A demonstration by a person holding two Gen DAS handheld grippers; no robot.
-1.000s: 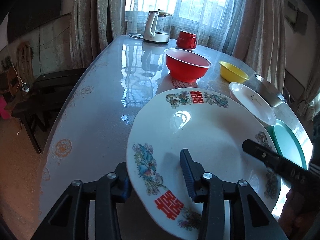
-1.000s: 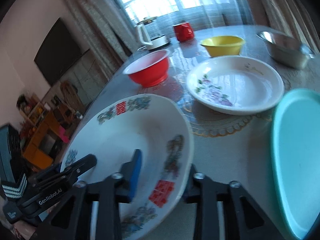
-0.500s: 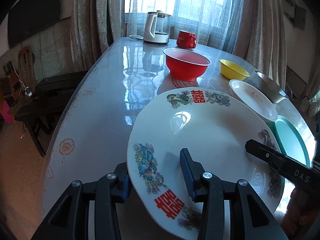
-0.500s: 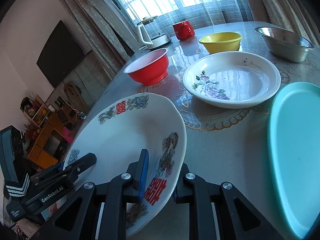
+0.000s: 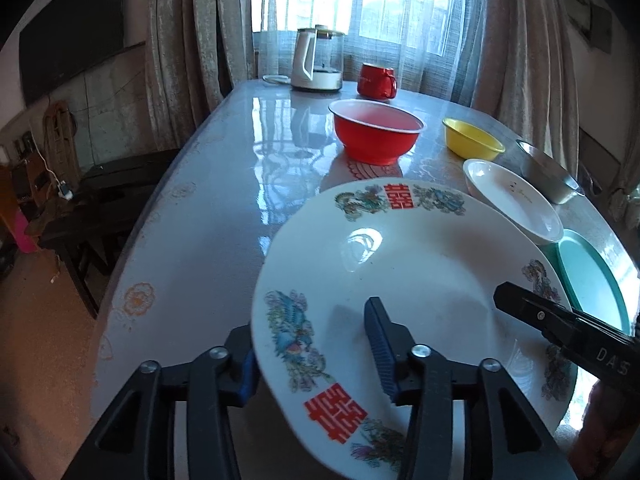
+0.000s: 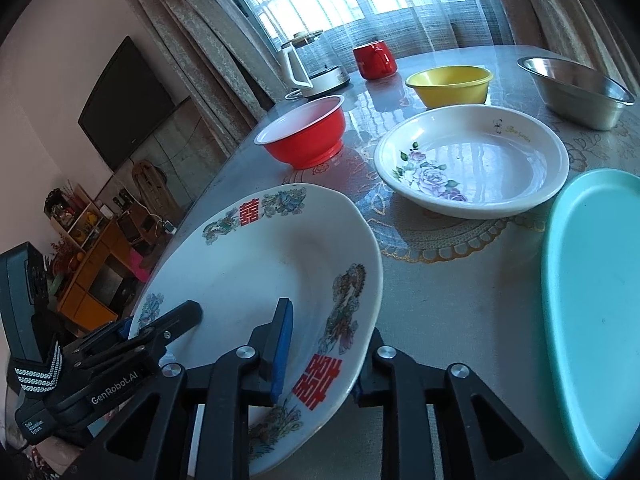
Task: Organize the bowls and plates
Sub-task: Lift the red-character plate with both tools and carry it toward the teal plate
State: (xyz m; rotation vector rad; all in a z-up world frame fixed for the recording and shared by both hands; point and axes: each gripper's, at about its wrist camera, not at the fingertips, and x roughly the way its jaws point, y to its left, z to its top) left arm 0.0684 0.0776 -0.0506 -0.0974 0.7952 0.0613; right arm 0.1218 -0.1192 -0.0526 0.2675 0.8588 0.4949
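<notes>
A lived-in home dining and living room.

We see a glossy dining table [image 5: 208,216] as our landmark: at its far end stand an electric kettle [image 5: 316,60] and a red mug [image 5: 376,81], backed by a barred window [image 5: 360,4] with sheer and heavy curtains [image 5: 180,40]. On the table sit household dishes over a lace-patterned mat [image 6: 436,240]. To the table's left, a flat-screen television [image 6: 128,100] hangs on the wall, with a wooden shelf unit [image 6: 92,256] of ornaments below it and a dark bench [image 5: 100,200] beside the table.
</notes>
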